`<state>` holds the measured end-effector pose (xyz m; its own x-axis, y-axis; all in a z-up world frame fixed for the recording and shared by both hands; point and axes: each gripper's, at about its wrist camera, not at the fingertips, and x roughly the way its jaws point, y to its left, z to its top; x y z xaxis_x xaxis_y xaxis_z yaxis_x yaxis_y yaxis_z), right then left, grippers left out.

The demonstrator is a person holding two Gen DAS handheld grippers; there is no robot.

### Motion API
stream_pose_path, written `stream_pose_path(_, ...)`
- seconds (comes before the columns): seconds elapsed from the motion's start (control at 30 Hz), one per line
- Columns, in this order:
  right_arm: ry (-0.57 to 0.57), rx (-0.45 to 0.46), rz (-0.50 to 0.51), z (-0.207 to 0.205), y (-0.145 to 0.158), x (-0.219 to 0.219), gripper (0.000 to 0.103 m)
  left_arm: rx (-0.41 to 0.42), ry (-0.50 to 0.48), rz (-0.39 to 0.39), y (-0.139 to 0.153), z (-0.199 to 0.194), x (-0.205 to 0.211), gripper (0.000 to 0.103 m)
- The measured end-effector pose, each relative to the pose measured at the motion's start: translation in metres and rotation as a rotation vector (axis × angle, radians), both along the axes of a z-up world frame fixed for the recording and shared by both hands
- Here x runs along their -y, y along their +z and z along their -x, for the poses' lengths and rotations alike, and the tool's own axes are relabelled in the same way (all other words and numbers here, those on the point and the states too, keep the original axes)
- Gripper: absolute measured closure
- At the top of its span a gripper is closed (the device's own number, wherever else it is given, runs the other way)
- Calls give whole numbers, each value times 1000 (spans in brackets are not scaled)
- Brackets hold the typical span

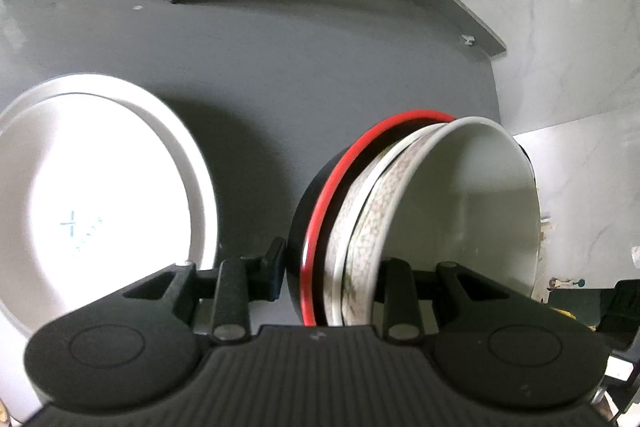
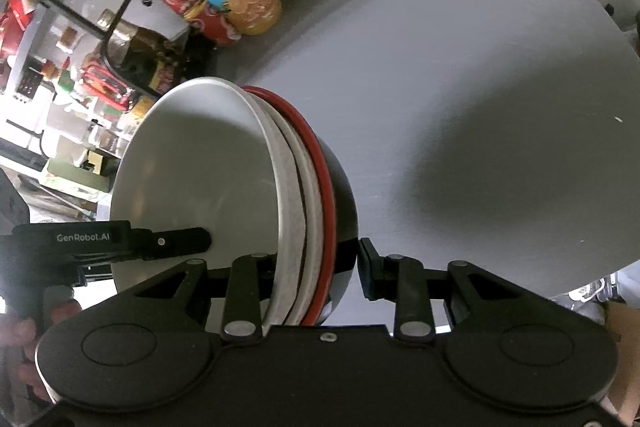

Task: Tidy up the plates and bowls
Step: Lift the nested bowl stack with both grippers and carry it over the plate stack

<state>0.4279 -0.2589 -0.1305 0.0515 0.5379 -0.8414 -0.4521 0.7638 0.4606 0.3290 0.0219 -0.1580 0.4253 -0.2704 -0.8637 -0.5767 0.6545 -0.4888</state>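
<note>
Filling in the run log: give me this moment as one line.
left gripper: shut on bowl stack | right gripper: shut on bowl stack | stack: tilted, off table | plate: on table

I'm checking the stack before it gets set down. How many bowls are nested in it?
3: a black bowl with a red rim outermost, a patterned bowl in the middle, a plain white bowl innermost. More could be hidden between them.

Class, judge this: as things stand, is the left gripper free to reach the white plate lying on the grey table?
Probably not yet: the left gripper is clamped on the nested bowl stack. The white plate itself lies uncovered.
</note>
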Motion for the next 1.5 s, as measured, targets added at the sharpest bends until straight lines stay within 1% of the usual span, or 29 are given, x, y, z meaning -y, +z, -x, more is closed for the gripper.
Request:
stream_pose_path(0.3,26,3,-12,19,6,-26,72,1,54,22,8,32,-31,73)
stream_pose_path(0.67,56,-16,-34,45,8,-76,72,6,105,12,14,68,-81,73)
stream_pose_path(1.03,68,-58,-15,69,-3,-118,71,-15,151,31,-3,96,-123,72)
stream_pose_path(1.27,51,-76,11,79,-17,-133,71,-33,151,55,-17,103,-142,72)
stream_pose_path(1.5,54,-106,22,89,-26,-144,71,-49,135,55,-27,106,-155,72)
